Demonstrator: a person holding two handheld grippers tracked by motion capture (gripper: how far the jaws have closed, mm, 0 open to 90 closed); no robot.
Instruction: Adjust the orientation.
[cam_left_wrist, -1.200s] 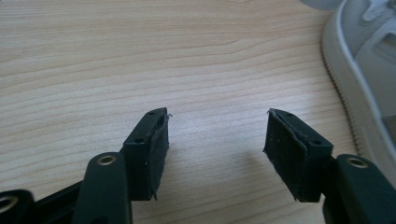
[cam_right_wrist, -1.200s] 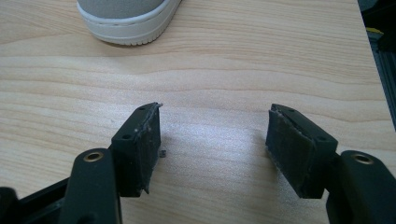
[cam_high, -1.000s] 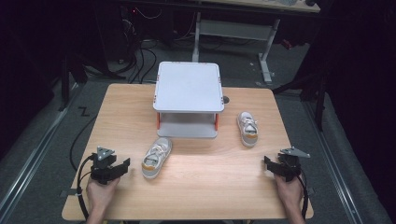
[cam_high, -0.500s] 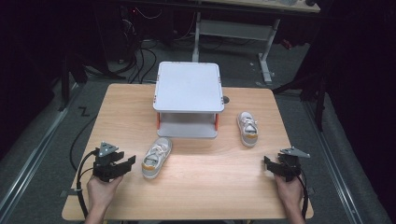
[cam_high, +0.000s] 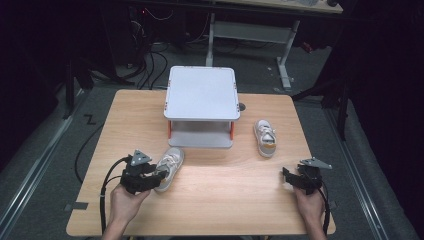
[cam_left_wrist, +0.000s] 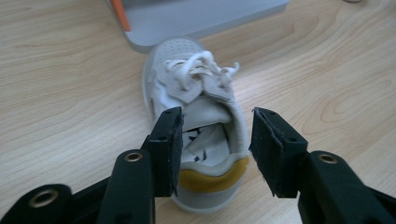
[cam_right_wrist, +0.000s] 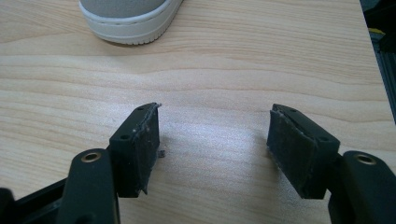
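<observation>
From above, the high view took in the whole wooden surface (cam_high: 210, 200): a grey two-tier stand (cam_high: 201, 105) near its far middle, one small shoe (cam_high: 168, 168) lying just in front of the stand's left corner, and a second shoe (cam_high: 264, 138) off to the stand's right, well apart from the first. The left gripper (cam_high: 159, 176) sat at the near shoe's heel, and the right gripper (cam_high: 286, 176) rested near the surface's right edge, apart from both shoes.

The left gripper view gave what the high view could not: the near shoe (cam_left_wrist: 201, 121) pointed away, its toe almost against the stand's base (cam_left_wrist: 196, 18), white laces tied, a yellow band across the heel. The left gripper (cam_left_wrist: 215, 149) had its jaws about half spread and had just been closing; one jaw stood over the shoe's opening at its left side, the other just outside the right collar. Whether the pads yet pressed on the collar could not be told.

The right gripper view showed the right gripper (cam_right_wrist: 212, 149) with jaws wide and released over bare wood, the sole edge of the second shoe (cam_right_wrist: 130, 16) lying ahead of them.
</observation>
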